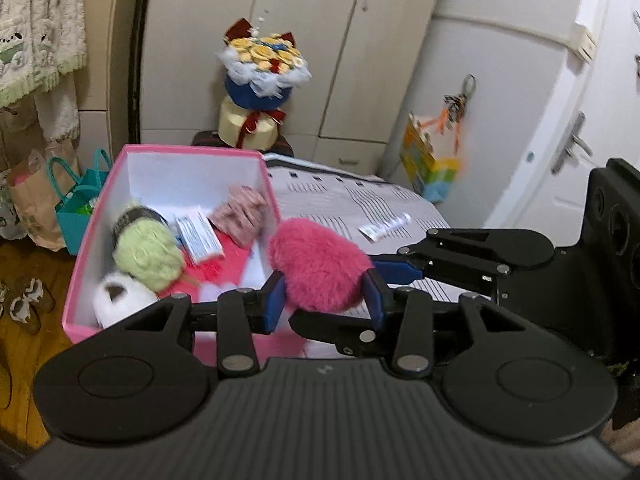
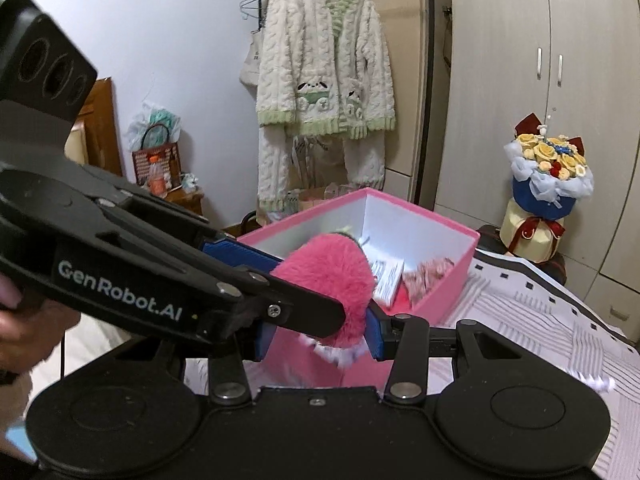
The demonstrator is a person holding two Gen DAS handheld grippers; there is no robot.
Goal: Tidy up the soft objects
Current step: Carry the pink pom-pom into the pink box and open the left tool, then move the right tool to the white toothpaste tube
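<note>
The pink fluffy pompom point(image 1: 318, 266), a round ball of long magenta fur with a fringe of white at its underside, hangs at the near right corner of the pink box point(image 1: 82, 276), raised over the rim. Both claws pinch it: the left gripper point(image 1: 324, 300) presses its blue pads into the fur from either side, and the right gripper point(image 2: 320, 334) clamps it likewise, crossing the left one. The left gripper's side reads "GenRobot.AI" in pale letters.

Inside the box, white-walled, lie a light green yarn ball point(image 1: 146, 254), a white plush toy point(image 1: 120, 298), a small blue-and-white printed carton point(image 1: 198, 236) and a pink-patterned folded cloth point(image 1: 242, 214); the carton's print is too blurred to read.

The box sits on a bed with a grey-and-white patterned sheet point(image 1: 360, 200). Behind the box stand beige wardrobe doors point(image 1: 304, 40) and a yellow flower bouquet point(image 1: 262, 68); to its left, wooden floor point(image 1: 24, 340) and a teal gift bag point(image 1: 78, 204). A white-and-green fleece jacket point(image 2: 326, 64) hangs on the wall beyond the box.
</note>
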